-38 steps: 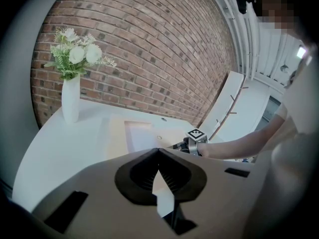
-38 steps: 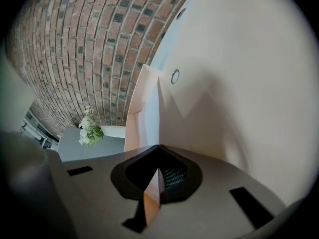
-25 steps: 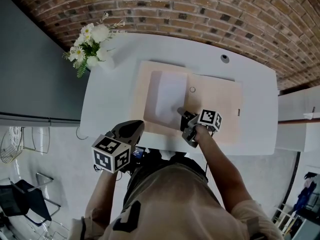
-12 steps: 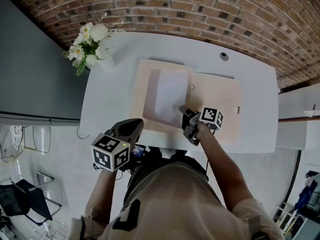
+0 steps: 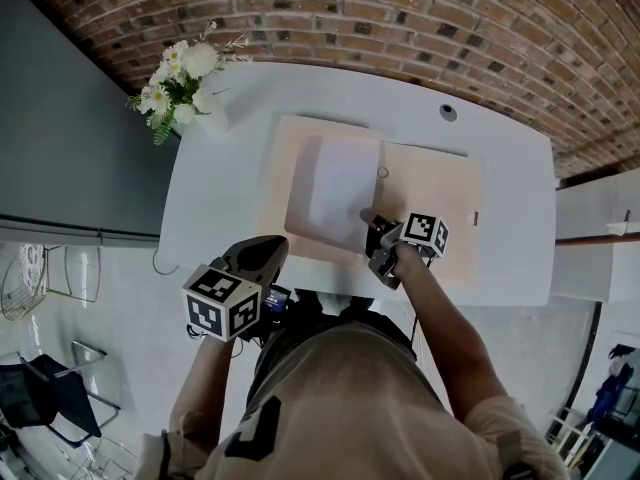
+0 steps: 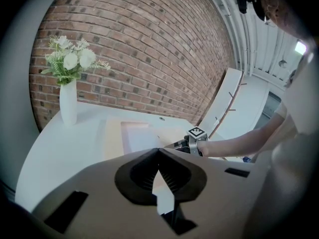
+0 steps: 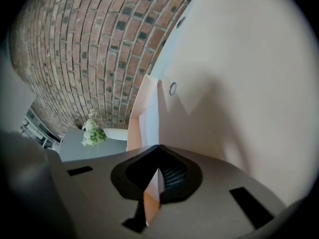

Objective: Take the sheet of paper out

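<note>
Though edge-on, sheet of paper (image 5: 340, 183) between right gripper (image 7: 158, 146) fingers (image 7: 219, 176).

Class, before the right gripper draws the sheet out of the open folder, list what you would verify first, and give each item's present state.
1. Right gripper closed on the edge of the white sheet of paper: ok.
2. Grip takes only the sheet, not the peach card folder: cannot tell.
3. Folder lies open and flat: ok.
4. Left gripper steadies the folder: not ok; it is shut, empty and apart from it.
5. White vase of flowers stands apart from the folder: ok.
</note>
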The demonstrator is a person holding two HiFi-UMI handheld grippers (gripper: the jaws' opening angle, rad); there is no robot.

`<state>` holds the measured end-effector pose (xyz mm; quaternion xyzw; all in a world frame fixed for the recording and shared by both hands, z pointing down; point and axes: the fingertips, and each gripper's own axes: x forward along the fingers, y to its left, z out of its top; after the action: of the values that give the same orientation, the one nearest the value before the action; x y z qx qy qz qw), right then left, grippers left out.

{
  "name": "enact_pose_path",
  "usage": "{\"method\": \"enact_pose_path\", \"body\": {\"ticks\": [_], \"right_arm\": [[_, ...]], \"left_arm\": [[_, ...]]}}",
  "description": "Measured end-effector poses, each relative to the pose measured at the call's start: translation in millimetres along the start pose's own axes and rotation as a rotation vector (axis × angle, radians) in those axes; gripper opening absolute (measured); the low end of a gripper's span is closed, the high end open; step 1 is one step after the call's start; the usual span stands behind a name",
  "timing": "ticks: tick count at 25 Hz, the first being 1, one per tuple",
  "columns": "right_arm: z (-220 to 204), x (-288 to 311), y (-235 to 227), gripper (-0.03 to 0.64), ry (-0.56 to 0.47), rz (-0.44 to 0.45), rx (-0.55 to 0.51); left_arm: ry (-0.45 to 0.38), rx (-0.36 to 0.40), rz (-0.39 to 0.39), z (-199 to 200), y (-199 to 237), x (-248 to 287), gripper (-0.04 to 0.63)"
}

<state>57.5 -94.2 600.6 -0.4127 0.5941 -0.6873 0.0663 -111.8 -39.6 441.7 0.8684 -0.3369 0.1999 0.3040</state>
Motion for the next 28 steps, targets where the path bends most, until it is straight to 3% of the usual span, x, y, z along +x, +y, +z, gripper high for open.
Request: {"method": "enact_pose_path", "body": {"ticks": [28], "right_arm": [[13,-23,-10,0.024,-0.023,0.003,0.0]], "left_arm": [[-0.004,0.016,-0.004,4,-20,12,0.015]]}}
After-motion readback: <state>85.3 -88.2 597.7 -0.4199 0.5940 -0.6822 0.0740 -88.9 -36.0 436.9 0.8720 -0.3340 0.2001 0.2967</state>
